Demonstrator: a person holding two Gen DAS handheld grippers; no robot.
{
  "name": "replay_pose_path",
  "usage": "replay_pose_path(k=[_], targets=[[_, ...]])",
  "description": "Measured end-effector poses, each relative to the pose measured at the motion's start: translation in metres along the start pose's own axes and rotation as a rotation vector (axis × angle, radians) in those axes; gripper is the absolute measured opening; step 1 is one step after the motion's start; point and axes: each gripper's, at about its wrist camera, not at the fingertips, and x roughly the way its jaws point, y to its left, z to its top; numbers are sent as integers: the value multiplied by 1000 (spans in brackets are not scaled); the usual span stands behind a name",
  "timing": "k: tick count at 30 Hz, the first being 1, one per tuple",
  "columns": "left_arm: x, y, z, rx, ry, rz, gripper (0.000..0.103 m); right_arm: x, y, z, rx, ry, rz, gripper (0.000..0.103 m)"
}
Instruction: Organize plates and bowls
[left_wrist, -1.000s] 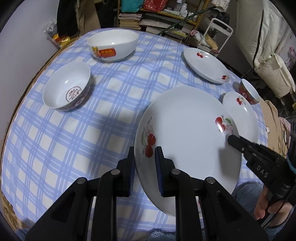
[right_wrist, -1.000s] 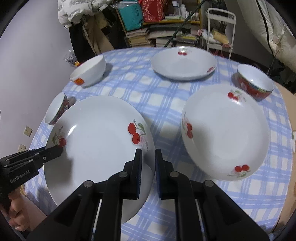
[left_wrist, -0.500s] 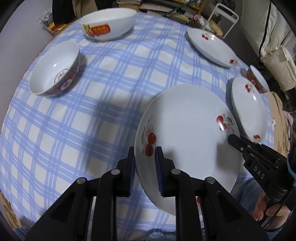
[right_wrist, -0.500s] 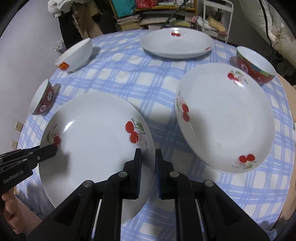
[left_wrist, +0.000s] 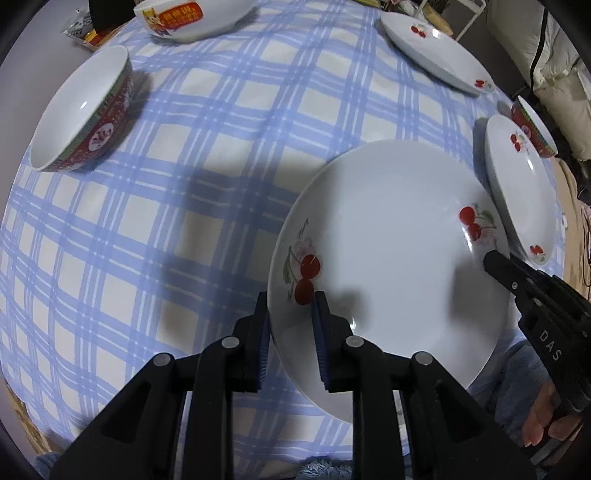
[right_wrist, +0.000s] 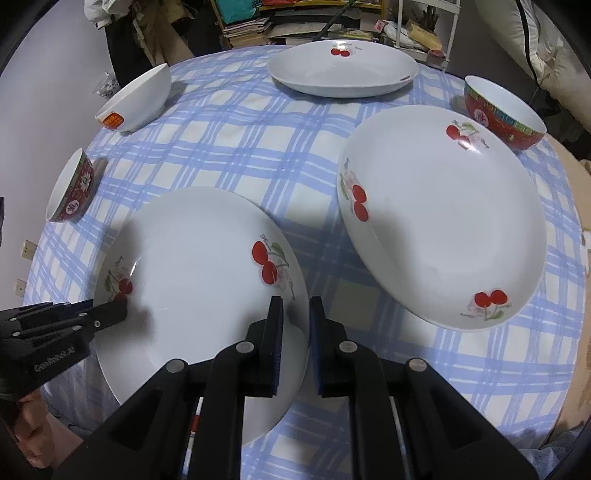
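Note:
A white cherry plate (left_wrist: 388, 258) is held by both grippers over the near edge of the blue checked table (left_wrist: 203, 166). My left gripper (left_wrist: 290, 308) is shut on its left rim; my right gripper (right_wrist: 295, 314) is shut on its right rim, and the plate also shows in the right wrist view (right_wrist: 192, 280). A second cherry plate (right_wrist: 443, 218) lies to the right, a third (right_wrist: 343, 70) at the far side. A red bowl (left_wrist: 85, 118) sits at the left, a white bowl (left_wrist: 192, 18) at the far left, another red bowl (right_wrist: 502, 110) at the far right.
Shelves with books and clutter (right_wrist: 295, 18) stand beyond the table. A white padded coat (right_wrist: 535, 37) hangs at the far right. The right gripper's body (left_wrist: 546, 325) shows at the right of the left wrist view.
Both grippers have carried the held plate lower and forward over the table; the bowls and other plates appear nearer and larger. Both grips are unchanged.

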Motion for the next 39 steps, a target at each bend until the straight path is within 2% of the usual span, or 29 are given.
replay_pose_path(k=[3,7,12,18,21,23,24,25,26,28,31,35,39], targets=[[2,3,0,-8,1,-1,21,1,0,1,-3,1,1,15],[1,-3,-3,25,-17,48,21,-8,0,4,-4,-30,11,15],[-21,-18,-8,93,-95,112,22,-29,-13,12,51,-77,22,15],[-56,-41,-1,109,-200,114,27,-54,-39,29,98,-116,0,18],[-67,-56,8,120,-232,113,30,-67,-59,38,142,-138,-33,38],[-71,-61,15,138,-244,104,32,-75,-71,42,161,-161,-88,63],[-73,-69,21,153,-246,99,43,-79,-78,44,162,-178,-108,69],[-75,-75,27,167,-252,97,58,-83,-85,47,164,-192,-125,77],[-77,-81,31,178,-267,96,62,-85,-91,49,168,-198,-133,85],[-79,-94,40,204,-299,107,66,-90,-108,53,191,-204,-135,92],[-78,-113,53,244,-298,116,75,-92,-128,58,219,-201,-119,97],[-72,-135,66,282,-307,120,77,-93,-152,60,250,-203,-143,97],[-59,-154,77,315,-289,113,78,-89,-176,56,336,-201,-117,97]])
